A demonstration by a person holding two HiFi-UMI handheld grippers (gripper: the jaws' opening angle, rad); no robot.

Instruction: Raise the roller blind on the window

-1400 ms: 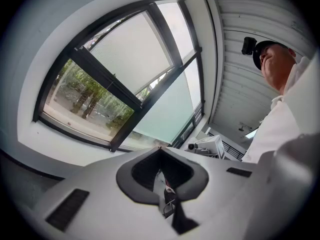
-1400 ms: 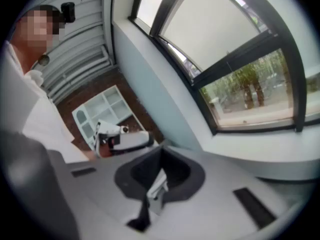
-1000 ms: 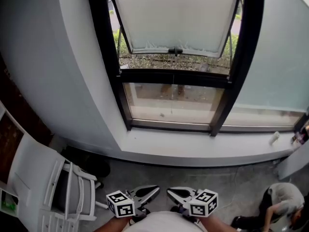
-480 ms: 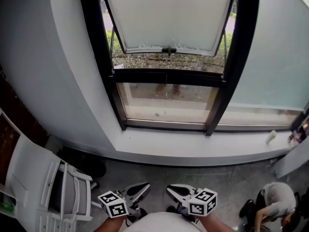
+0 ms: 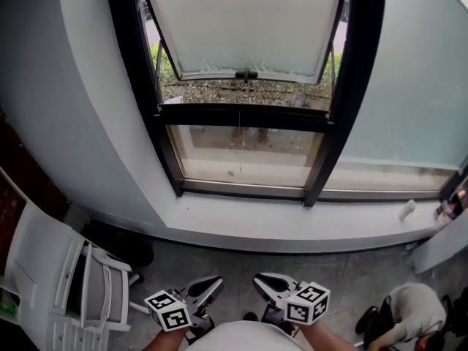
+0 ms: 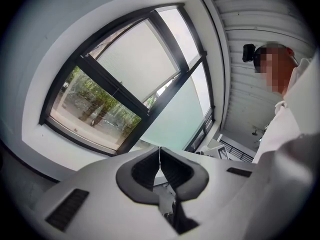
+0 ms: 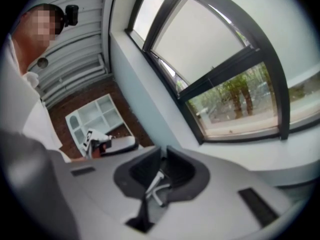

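Observation:
The white roller blind (image 5: 245, 20) covers the upper part of the black-framed window (image 5: 164, 115). Its bottom bar (image 5: 245, 74) hangs just above the middle crossbar, and a thin cord (image 5: 240, 148) dangles below it. Both grippers are held low, close to my body and far from the window. The left gripper (image 5: 212, 284) is shut, its tips meeting (image 6: 160, 150) with nothing between them. The right gripper (image 5: 265, 281) has just been opening: a narrow gap shows between its tips (image 7: 163, 149), and nothing is in it. The blind also shows in both gripper views (image 6: 137, 59) (image 7: 200, 44).
A white windowsill (image 5: 292, 221) runs below the window, with a small white bottle (image 5: 406, 210) on it at the right. A frosted pane (image 5: 409, 72) lies to the right. A white chair (image 5: 80, 284) stands at the lower left. A person (image 5: 409, 309) crouches at the lower right.
In the head view the window has drifted left. The left gripper has moved left and lower. The right gripper keeps about the same spot. The crouching person has shifted.

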